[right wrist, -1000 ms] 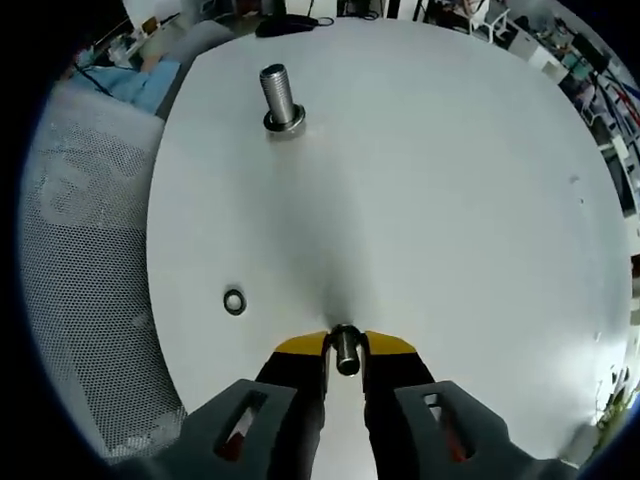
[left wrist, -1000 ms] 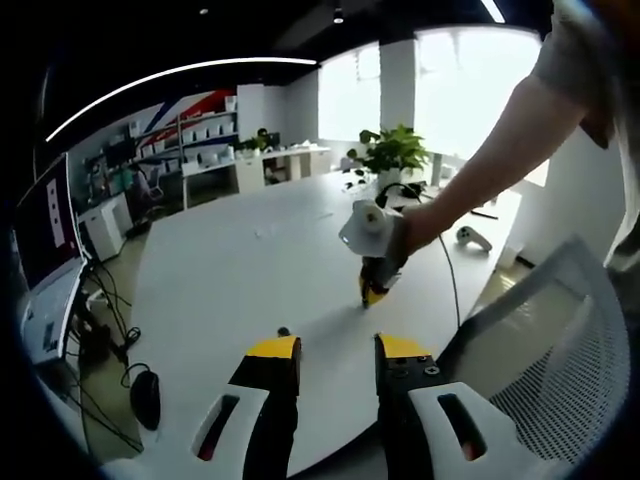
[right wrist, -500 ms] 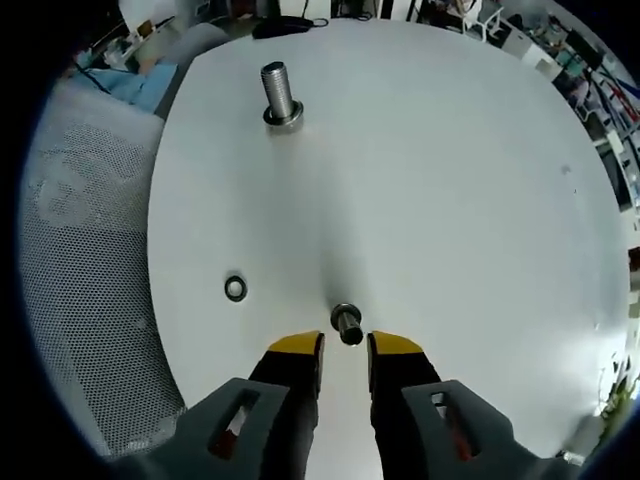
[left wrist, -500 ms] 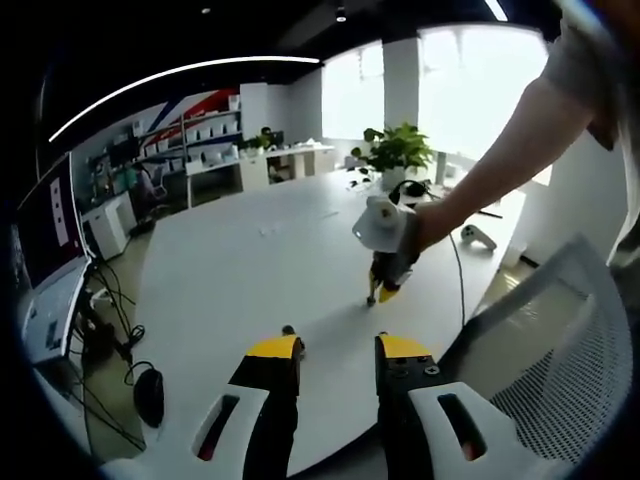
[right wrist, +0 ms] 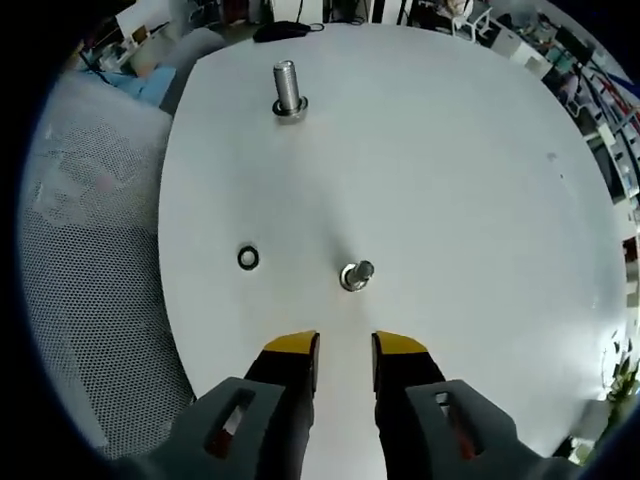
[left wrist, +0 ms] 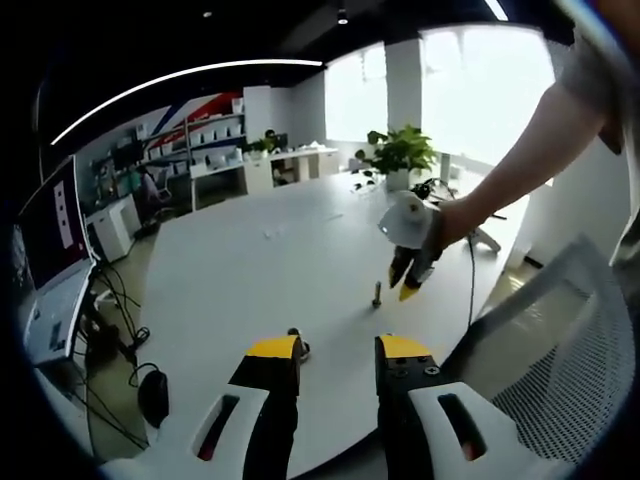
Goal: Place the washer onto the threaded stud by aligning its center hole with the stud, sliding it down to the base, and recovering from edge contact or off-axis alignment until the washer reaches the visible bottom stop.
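In the right gripper view, the right tongs (right wrist: 345,352) rise from the bottom centre with their yellow-tipped jaws parted and nothing between them. Just above the tips, a short silver threaded stud (right wrist: 355,275) stands on the round white surface (right wrist: 450,180), apart from the jaws. To its left, near the surface's left edge, lies the small dark ring-shaped metal washer (right wrist: 248,257), flat and well clear of the stud. At the upper centre of the frame a larger silver threaded bolt (right wrist: 288,90) stands upright on its base. A grey mesh chair back (right wrist: 90,260) fills the left side.

In the left gripper view, the left tongs (left wrist: 337,352) stand at the bottom centre, jaws parted and empty, over the near edge of the surface. The larger bolt peeks out just beside the left jaw tip. Right of centre, the right tongs hang above the surface, held by a person's hand (left wrist: 455,218), with the small stud just below and left of their tips. A potted green plant (left wrist: 398,155) sits at the far side.
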The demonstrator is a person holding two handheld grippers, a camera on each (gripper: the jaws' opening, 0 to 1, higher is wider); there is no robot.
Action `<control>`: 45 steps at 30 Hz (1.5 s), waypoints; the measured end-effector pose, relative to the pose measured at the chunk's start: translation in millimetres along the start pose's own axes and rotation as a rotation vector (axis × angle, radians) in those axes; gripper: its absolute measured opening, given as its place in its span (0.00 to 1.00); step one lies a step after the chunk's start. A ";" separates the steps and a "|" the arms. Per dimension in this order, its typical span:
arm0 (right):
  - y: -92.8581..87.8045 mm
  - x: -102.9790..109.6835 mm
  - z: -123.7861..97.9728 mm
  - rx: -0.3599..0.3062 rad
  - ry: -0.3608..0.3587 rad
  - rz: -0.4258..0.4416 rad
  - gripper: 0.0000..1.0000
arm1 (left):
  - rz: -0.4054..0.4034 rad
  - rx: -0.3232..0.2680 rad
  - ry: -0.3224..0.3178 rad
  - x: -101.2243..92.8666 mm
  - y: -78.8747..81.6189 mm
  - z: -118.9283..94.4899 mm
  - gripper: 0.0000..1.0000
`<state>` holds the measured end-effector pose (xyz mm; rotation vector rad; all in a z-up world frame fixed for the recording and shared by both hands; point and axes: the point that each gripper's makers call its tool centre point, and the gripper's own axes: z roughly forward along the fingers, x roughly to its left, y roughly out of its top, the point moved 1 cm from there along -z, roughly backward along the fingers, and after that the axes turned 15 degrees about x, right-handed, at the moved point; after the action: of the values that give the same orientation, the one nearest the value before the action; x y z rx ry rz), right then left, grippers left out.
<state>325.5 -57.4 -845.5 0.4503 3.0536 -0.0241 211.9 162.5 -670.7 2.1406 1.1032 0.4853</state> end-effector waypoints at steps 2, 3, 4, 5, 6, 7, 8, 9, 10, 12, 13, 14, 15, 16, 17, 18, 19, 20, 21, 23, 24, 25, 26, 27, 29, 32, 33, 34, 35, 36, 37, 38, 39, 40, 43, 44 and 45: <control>-4.8 0.9 -0.5 -0.011 0.005 0.019 0.23 | -0.001 0.003 0.001 -0.1 -0.7 0.1 0.28; -7.2 1.0 0.7 -0.012 0.010 0.026 0.23 | 0.001 0.005 0.001 -0.2 -0.9 0.2 0.28; -10.7 2.0 1.6 -0.011 0.011 0.031 0.23 | 0.003 0.006 0.003 0.1 -1.2 0.6 0.28; -12.6 3.0 2.0 -0.012 0.010 0.032 0.23 | 0.004 0.006 0.003 0.2 -1.3 0.6 0.28; -15.8 6.0 1.7 -0.011 0.011 0.033 0.23 | 0.003 0.005 0.004 0.6 -0.9 0.4 0.28; -18.1 8.0 1.4 -0.008 0.011 0.035 0.24 | 0.001 0.004 0.005 1.1 -0.6 0.1 0.28; -21.1 9.7 2.1 -0.009 0.010 0.037 0.24 | -0.003 0.000 0.006 1.6 0.1 -0.5 0.28; -22.7 10.6 2.8 -0.009 0.009 0.037 0.24 | -0.005 -0.003 0.006 2.0 0.3 -0.9 0.28; -24.3 11.9 2.4 -0.008 0.006 0.036 0.24 | -0.006 -0.005 0.008 2.4 0.5 -1.2 0.28; -24.1 12.9 -0.5 -0.016 -0.001 0.035 0.24 | -0.005 -0.004 0.007 2.3 0.3 -0.9 0.28; -22.9 13.0 -1.9 -0.022 -0.002 0.039 0.24 | -0.002 -0.004 0.007 2.4 0.5 -0.6 0.28; -20.5 12.7 -3.4 -0.032 -0.001 0.044 0.24 | 0.002 -0.005 0.007 2.5 0.8 -0.6 0.28; -18.8 13.0 -4.5 -0.039 -0.001 0.046 0.24 | 0.003 -0.006 0.007 2.5 1.2 -0.7 0.28; -17.1 13.0 -4.7 -0.046 -0.001 0.047 0.24 | 0.002 -0.011 0.004 2.3 2.2 -1.3 0.28; -15.5 13.7 -5.2 -0.053 -0.002 0.046 0.24 | 0.001 -0.014 0.003 2.7 2.8 -1.7 0.28; -14.1 16.3 -6.6 -0.059 -0.001 0.044 0.24 | -0.003 -0.017 0.003 3.2 3.4 -2.3 0.28; -13.7 17.3 -6.9 -0.061 0.000 0.044 0.24 | -0.005 -0.018 0.002 3.3 3.6 -2.4 0.28; -12.4 21.4 -7.9 -0.064 0.004 0.038 0.24 | -0.008 -0.022 0.003 3.6 4.0 -2.6 0.28; -11.3 22.5 -8.4 -0.069 0.001 0.034 0.24 | -0.008 -0.022 0.005 3.7 4.0 -2.7 0.28; -8.7 24.8 -9.4 -0.076 0.005 0.032 0.24 | -0.010 -0.022 0.009 4.0 3.9 -2.8 0.28; -7.6 25.7 -9.6 -0.078 0.007 0.033 0.24 | -0.010 -0.022 0.009 4.1 3.8 -2.7 0.28; -5.4 26.8 -10.1 -0.083 0.009 0.033 0.24 | -0.010 -0.023 0.012 4.5 3.9 -3.0 0.28; -3.4 26.4 -10.0 -0.089 0.009 0.034 0.24 | -0.010 -0.025 0.013 4.6 4.1 -3.4 0.28; -0.9 26.3 -9.9 -0.097 0.011 0.036 0.24 | -0.012 -0.026 0.014 5.0 4.1 -3.7 0.28; 4.7 29.1 -11.5 -0.112 0.019 0.038 0.24 | -0.018 -0.028 0.015 6.1 4.0 -4.3 0.28; 13.3 33.6 -9.6 -0.122 0.027 0.018 0.24 | -0.021 -0.016 0.011 5.9 1.9 -2.2 0.28; 15.5 34.9 -8.7 -0.121 0.033 0.016 0.24 | -0.018 -0.010 0.012 5.4 1.2 -1.5 0.27; 18.8 36.8 -7.9 -0.123 0.038 0.012 0.24 | -0.015 -0.006 0.013 5.0 0.7 -0.8 0.27; 21.0 38.4 -7.4 -0.126 0.041 0.008 0.24 | -0.013 -0.001 0.014 4.8 0.1 -0.2 0.27; 22.7 40.9 -7.1 -0.128 0.047 0.005 0.24 | -0.011 0.001 0.014 4.8 -0.2 0.1 0.27; 24.8 44.5 -6.0 -0.128 0.054 -0.003 0.24 | -0.011 0.004 0.015 4.8 -0.6 0.3 0.27; 26.0 46.4 -4.7 -0.127 0.057 -0.009 0.24 | -0.011 0.007 0.015 4.9 -1.0 0.6 0.27; 27.1 48.7 -3.3 -0.126 0.061 -0.016 0.24 | -0.012 0.010 0.013 5.1 -1.5 1.0 0.27; 28.0 50.6 -2.5 -0.125 0.065 -0.022 0.24 | -0.010 0.012 0.013 5.1 -1.8 1.2 0.27; 31.8 55.6 -0.4 -0.124 0.074 -0.034 0.24 | -0.007 0.018 0.015 4.7 -2.6 1.8 0.27; 33.4 56.9 0.0 -0.129 0.080 -0.035 0.24 | -0.003 0.019 0.018 4.5 -2.4 1.7 0.27; 35.5 58.8 1.6 -0.131 0.082 -0.043 0.24 | 0.002 0.015 0.026 5.2 -1.9 1.2 0.27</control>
<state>279.6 -6.5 -850.6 0.3867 3.1195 0.1969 214.5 167.1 -672.7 2.1543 1.1228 0.5077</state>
